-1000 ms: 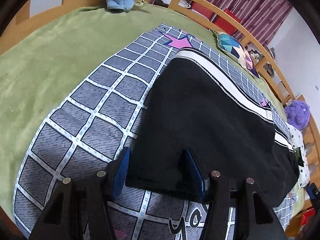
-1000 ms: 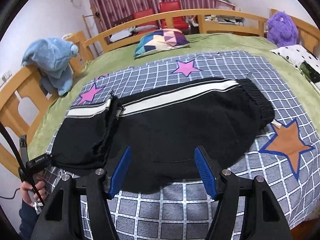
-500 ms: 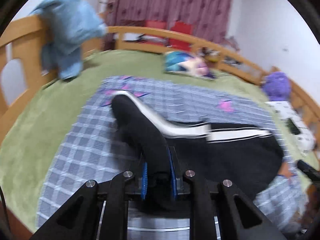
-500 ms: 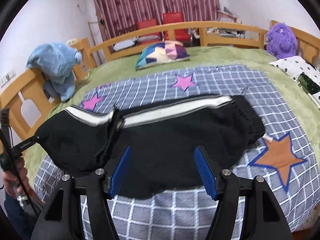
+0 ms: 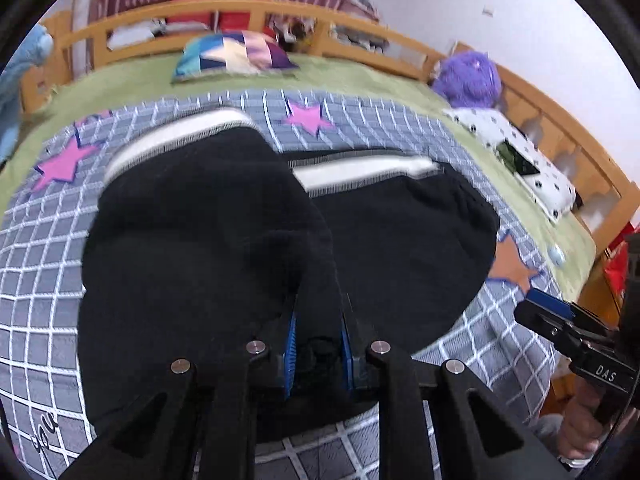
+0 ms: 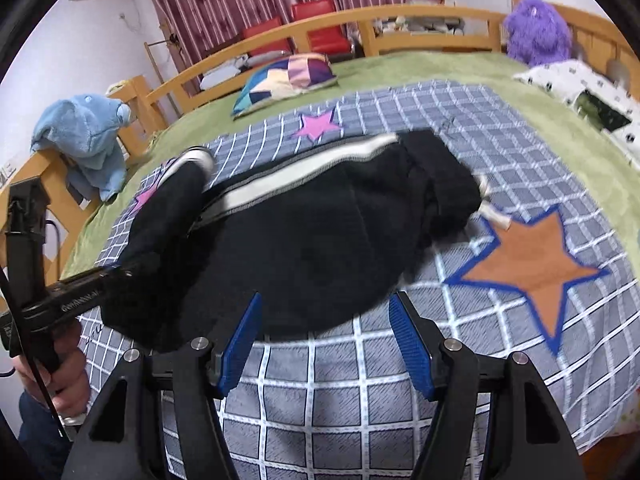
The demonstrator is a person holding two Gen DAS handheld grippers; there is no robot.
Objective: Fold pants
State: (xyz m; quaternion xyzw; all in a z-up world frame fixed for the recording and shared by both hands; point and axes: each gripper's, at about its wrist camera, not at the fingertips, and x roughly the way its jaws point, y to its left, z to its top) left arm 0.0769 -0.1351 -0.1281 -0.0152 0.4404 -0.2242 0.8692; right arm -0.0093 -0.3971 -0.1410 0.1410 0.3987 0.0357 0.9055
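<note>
The black pants (image 6: 320,240) lie across the middle of a grey checked blanket (image 6: 400,392) on a bed, with a white side stripe (image 6: 304,172) running along their far edge. One end of the pants is lifted off the blanket and carried over the rest of the garment, so it hangs as a dark fold (image 5: 192,248) above the flat part.

The left gripper (image 5: 316,344) is clenched on that lifted end: black cloth is bunched between its 2 blue pads (image 5: 290,344), which have just been closing on it. From the right wrist view the same gripper (image 6: 132,270) reaches in from the left, held by a hand (image 6: 64,376).

The right gripper (image 6: 324,340) hovers over the near edge of the pants with its jaws spread apart and nothing between them; its blue pads (image 6: 240,344) touch no cloth.

Around the blanket lies a green bedspread (image 6: 540,92). On it rest a patchwork pillow (image 6: 284,80), a purple plush toy (image 6: 536,30) and a white spotted cloth (image 6: 568,80). A blue plush toy (image 6: 84,136) hangs over the wooden bed rail (image 6: 420,14).
</note>
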